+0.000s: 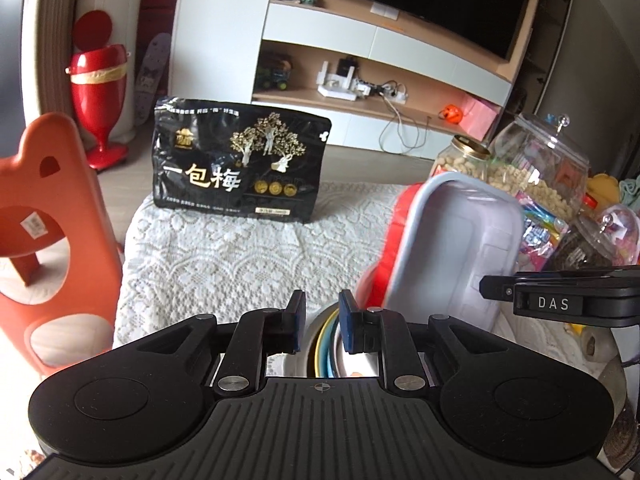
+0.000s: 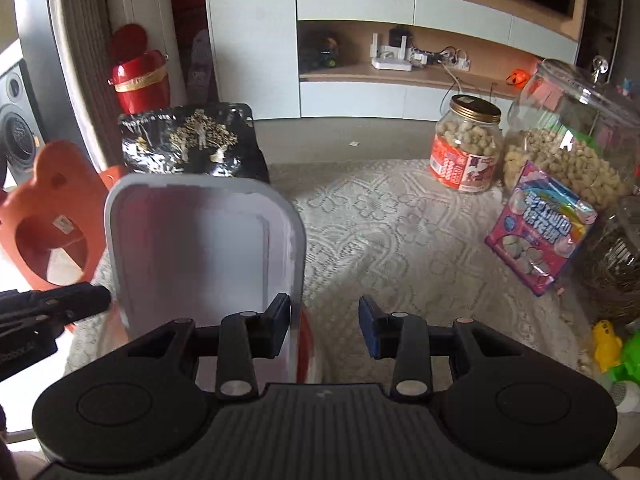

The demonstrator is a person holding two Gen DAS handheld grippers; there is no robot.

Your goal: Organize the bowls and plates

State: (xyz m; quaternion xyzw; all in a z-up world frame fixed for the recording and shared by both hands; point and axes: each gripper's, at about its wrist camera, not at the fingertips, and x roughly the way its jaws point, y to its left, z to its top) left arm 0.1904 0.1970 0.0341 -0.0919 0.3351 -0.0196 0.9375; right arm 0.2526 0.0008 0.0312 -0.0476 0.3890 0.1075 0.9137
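**Grippers, two handheld units**

Left gripper (image 1: 321, 322): black body, blue pads on both fingers (image 1: 349, 322). Jaws nearly closed, narrow gap between pads; whether they pinch anything cannot be told. Pitched forward and down. Its fingertip also shows at the left edge of the right wrist view.

Right gripper (image 2: 325, 326): same build. Jaws slightly apart, gap wider than the left unit's, nothing pressed between pads. Pitched down. Its fingertip lies right of the left unit's fingers.
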